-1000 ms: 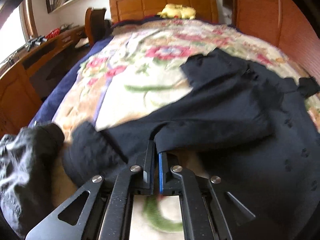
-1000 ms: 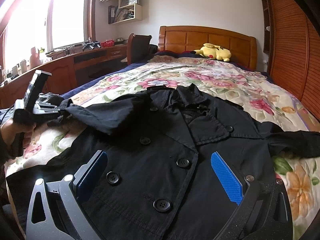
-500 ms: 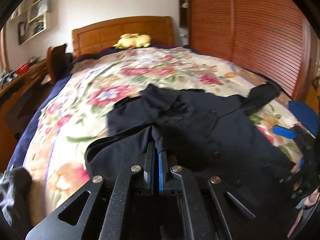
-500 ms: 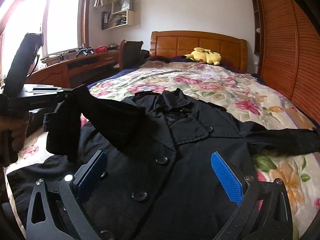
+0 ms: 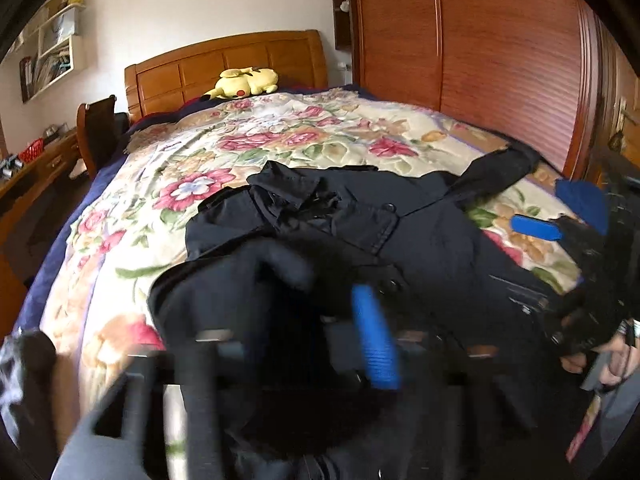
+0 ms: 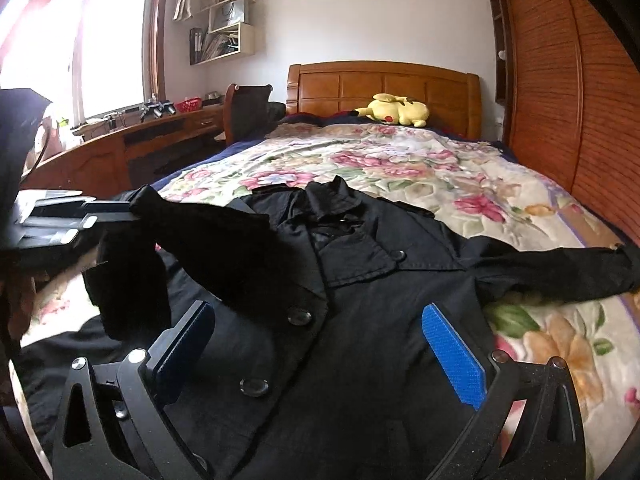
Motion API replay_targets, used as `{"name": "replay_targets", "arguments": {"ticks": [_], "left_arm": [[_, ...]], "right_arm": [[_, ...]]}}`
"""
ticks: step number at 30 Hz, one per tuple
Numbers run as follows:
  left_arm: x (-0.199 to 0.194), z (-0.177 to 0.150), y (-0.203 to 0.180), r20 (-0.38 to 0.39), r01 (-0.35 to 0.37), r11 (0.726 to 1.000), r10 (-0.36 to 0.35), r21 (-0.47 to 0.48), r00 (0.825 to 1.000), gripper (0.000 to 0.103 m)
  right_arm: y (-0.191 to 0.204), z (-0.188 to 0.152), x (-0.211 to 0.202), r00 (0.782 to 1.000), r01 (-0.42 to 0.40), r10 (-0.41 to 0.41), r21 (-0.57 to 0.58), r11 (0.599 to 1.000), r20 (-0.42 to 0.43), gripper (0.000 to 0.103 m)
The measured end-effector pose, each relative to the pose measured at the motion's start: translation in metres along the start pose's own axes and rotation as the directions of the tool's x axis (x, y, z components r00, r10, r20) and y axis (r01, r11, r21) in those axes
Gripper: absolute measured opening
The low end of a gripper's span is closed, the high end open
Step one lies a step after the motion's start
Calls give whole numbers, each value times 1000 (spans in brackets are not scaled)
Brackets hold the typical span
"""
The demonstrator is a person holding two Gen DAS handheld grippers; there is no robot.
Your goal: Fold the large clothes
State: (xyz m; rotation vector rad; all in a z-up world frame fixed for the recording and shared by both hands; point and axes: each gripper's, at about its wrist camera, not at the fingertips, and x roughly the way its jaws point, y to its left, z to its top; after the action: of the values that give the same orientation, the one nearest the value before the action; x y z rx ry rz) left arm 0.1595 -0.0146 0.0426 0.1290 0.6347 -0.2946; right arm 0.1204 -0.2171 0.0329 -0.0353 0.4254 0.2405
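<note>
A black buttoned coat (image 6: 360, 280) lies face up on the floral quilt (image 6: 400, 160), collar toward the headboard. Its left sleeve (image 6: 224, 248) is lifted and folded across the chest, its cuff hanging at the tip of my left gripper (image 6: 134, 214). In the blurred left wrist view the left gripper (image 5: 288, 320) has its jaws opening, fingers apart, with the sleeve (image 5: 248, 280) loose between and ahead of them. My right gripper (image 6: 316, 320) stands open just above the coat front, nothing between its blue pads. The right sleeve (image 6: 560, 268) stretches out flat to the right.
A yellow plush toy (image 6: 394, 110) lies by the wooden headboard. A desk (image 6: 120, 140) and a chair (image 6: 248, 108) stand left of the bed, a slatted wardrobe (image 6: 580, 100) on the right. Dark clothing (image 5: 24, 380) is piled at the bed's near left corner.
My left gripper carried the sleeve up and across over the coat's chest, and its jaws have gone from shut to apart. The right gripper has stayed nearly still.
</note>
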Motion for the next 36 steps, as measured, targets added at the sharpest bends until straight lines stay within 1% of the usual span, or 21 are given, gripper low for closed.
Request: {"name": "replay_targets", "arguments": {"ticks": [1, 4, 6, 11, 18, 21, 24, 26, 28, 29, 30, 32, 33, 34, 35, 36], "left_arm": [[-6, -4, 2, 14, 0, 1000, 0, -9, 1000, 80], [-24, -16, 7, 44, 10, 999, -9, -36, 999, 81], [-36, -25, 12, 63, 4, 998, -1, -55, 998, 81], [-56, -48, 25, 117, -48, 994, 60, -97, 991, 81], [-61, -75, 47, 118, -120, 984, 136, -132, 984, 81], [-67, -83, 57, 126, -152, 978, 171, -144, 977, 81], [-70, -91, 66, 137, -164, 974, 186, -159, 973, 81], [-75, -96, 71, 161, -170, 971, 197, -168, 967, 81], [-76, -99, 75, 162, -182, 969, 209, -164, 964, 81], [-77, -101, 77, 160, -182, 969, 208, -165, 965, 81], [-77, -102, 80, 156, -179, 969, 205, -170, 966, 81], [-77, -107, 85, 148, -180, 968, 207, -177, 967, 81], [-78, -110, 88, 145, -184, 966, 211, -180, 967, 81], [-78, -113, 90, 145, -185, 966, 213, -181, 966, 81], [-78, -115, 92, 141, -187, 965, 214, -181, 967, 81], [-78, -117, 94, 136, -189, 965, 215, -183, 967, 81]], "right_arm": [[2, 0, 1, 1000, -4, 4, 2, 1000, 0, 103], [6, 1, 3, 1000, -22, 22, 0, 1000, -1, 103], [10, 2, 4, 999, -33, 33, -8, 999, -1, 103], [21, 2, 10, 998, -65, 65, -34, 997, -13, 103], [35, 9, 20, 991, -135, 134, -47, 990, -24, 100], [45, 11, 20, 986, -163, 162, -59, 985, -24, 97], [57, 13, 24, 980, -198, 196, -76, 977, -27, 90], [64, 13, 28, 976, -217, 215, -93, 972, -34, 84], [72, 13, 30, 972, -236, 232, -113, 965, -43, 80], [75, 14, 31, 970, -243, 238, -122, 962, -48, 76], [78, 13, 32, 968, -250, 245, -133, 959, -56, 73], [85, 13, 33, 962, -270, 262, -149, 951, -71, 61], [87, 12, 33, 959, -282, 273, -154, 947, -79, 58], [90, 12, 35, 954, -298, 287, -156, 942, -89, 53], [94, 11, 36, 948, -314, 301, -161, 936, -100, 49], [97, 10, 37, 944, -325, 309, -171, 930, -111, 49]]}}
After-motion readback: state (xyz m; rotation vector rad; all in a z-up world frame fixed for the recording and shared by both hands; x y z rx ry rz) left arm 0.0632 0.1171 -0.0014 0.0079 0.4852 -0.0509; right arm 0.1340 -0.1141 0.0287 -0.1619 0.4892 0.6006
